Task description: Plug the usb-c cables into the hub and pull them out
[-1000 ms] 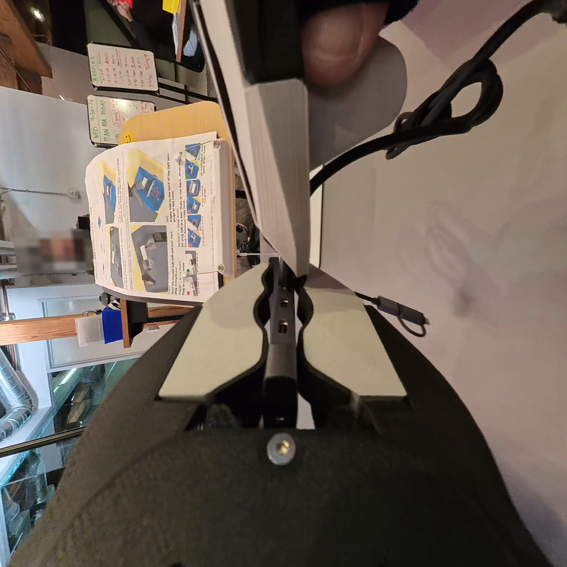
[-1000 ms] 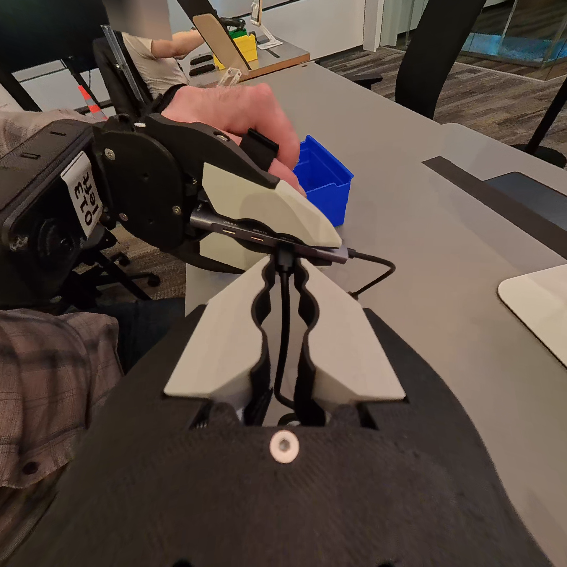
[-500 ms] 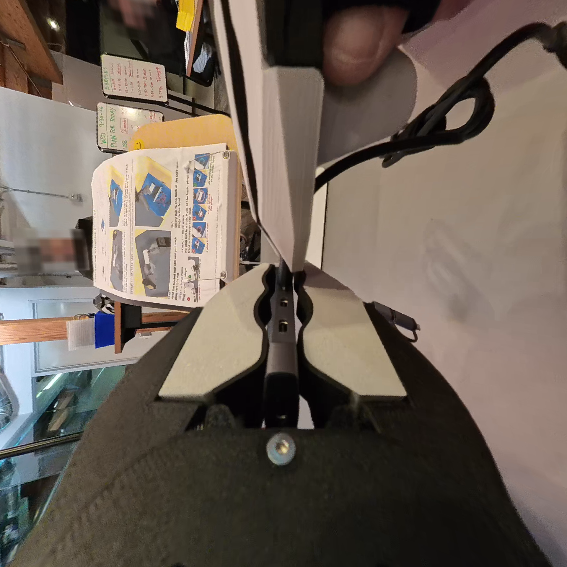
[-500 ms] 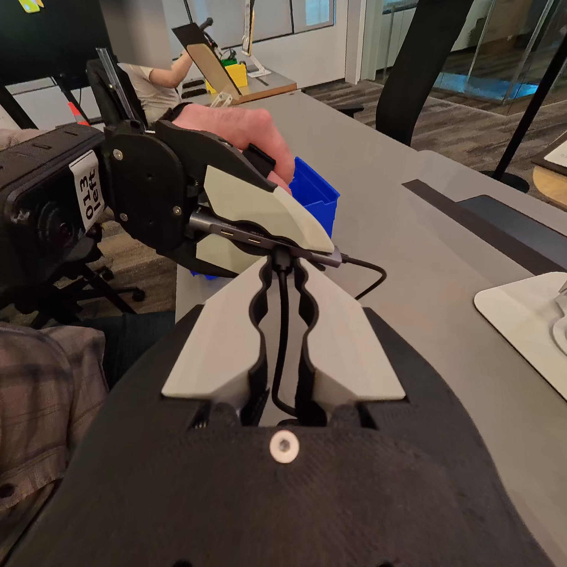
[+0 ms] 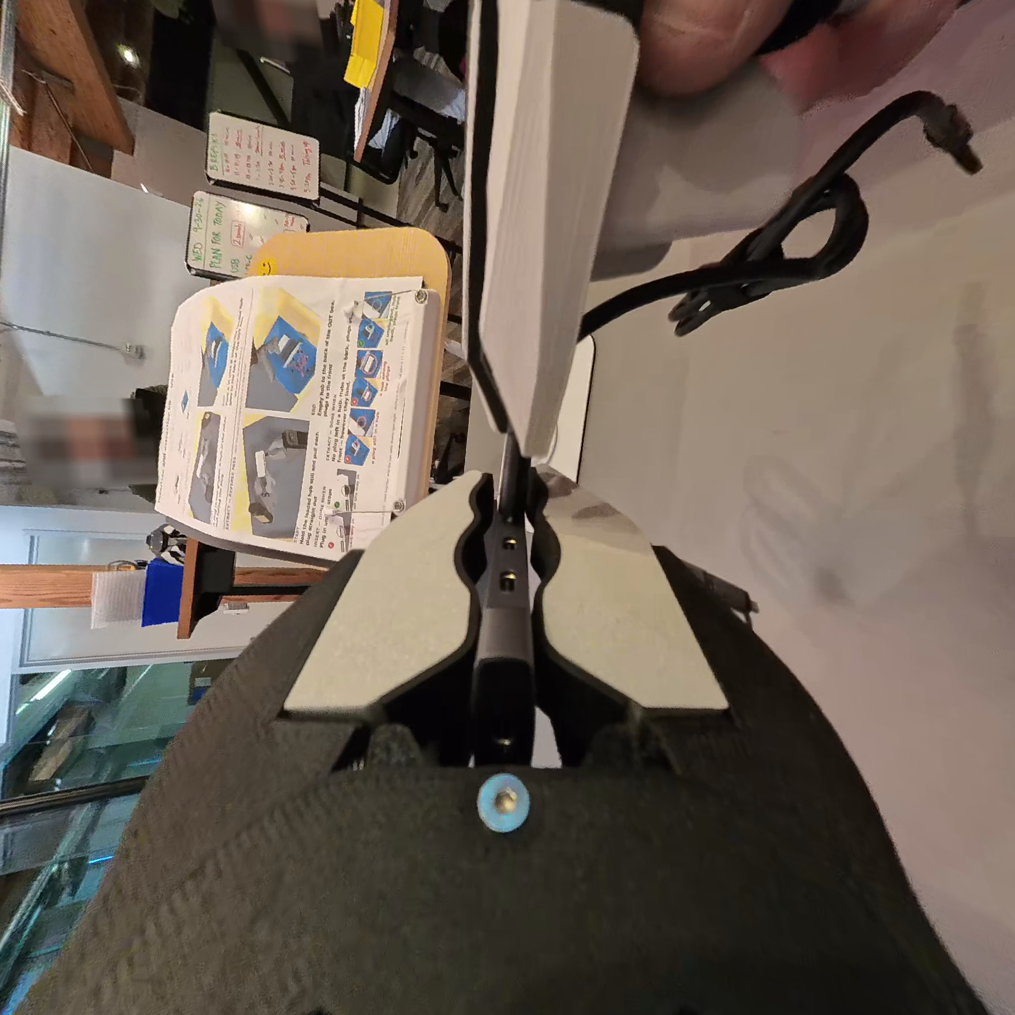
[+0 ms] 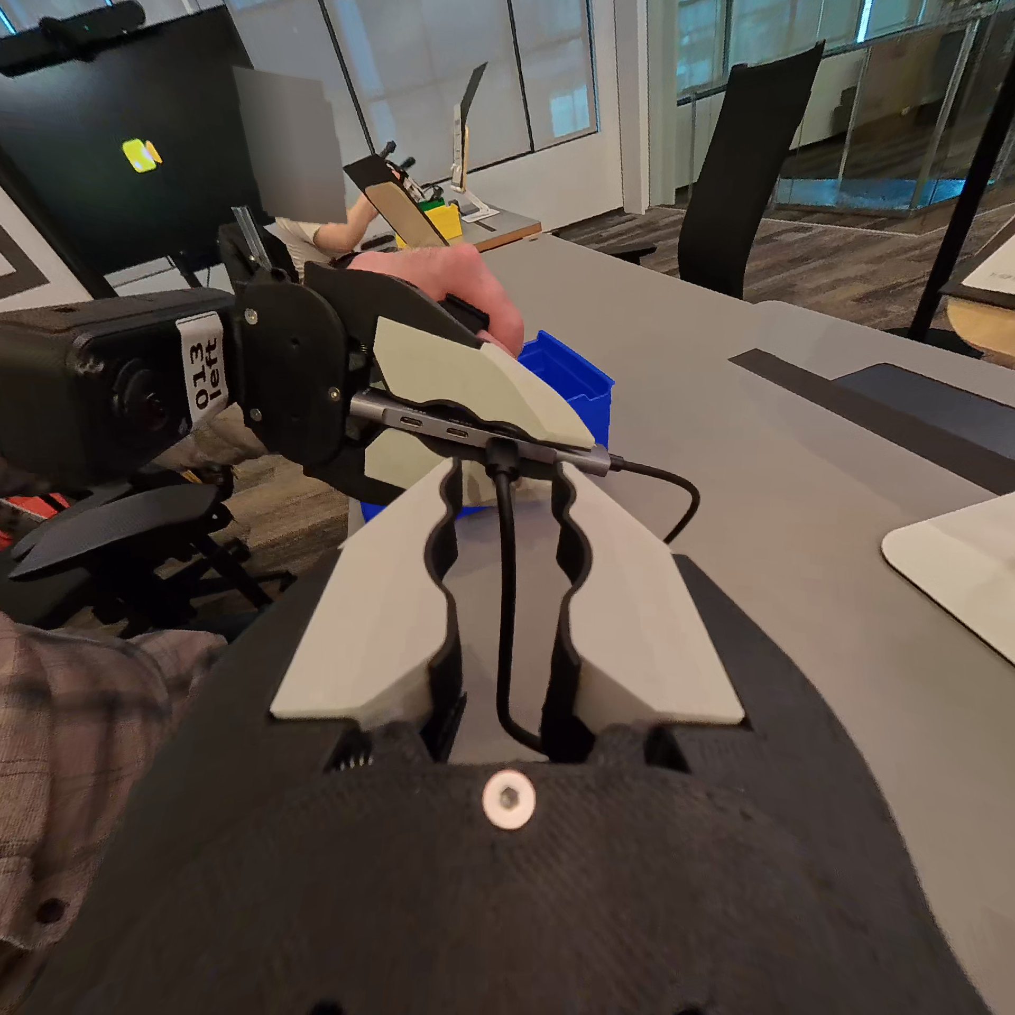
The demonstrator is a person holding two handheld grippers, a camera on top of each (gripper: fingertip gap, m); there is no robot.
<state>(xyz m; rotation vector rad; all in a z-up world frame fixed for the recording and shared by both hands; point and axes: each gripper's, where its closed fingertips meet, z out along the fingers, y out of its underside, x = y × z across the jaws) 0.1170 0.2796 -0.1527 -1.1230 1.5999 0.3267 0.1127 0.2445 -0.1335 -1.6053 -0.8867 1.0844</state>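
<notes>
Left gripper (image 5: 508, 489) fingers clenched on grey hub (image 6: 439, 425); right gripper (image 6: 505, 467) fingers released around plugged black usb-c cable (image 6: 504, 549) between them.

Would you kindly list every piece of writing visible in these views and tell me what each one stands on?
I leave the wording itself out and list only what bears it.
White sticker label on the black camera housing: large, legible print.
Illustrated paper instruction sheet on a wooden stand: small print.
Two handwritten whiteboards: partly legible.
Grey metal hub: port markings too small to read.
</notes>
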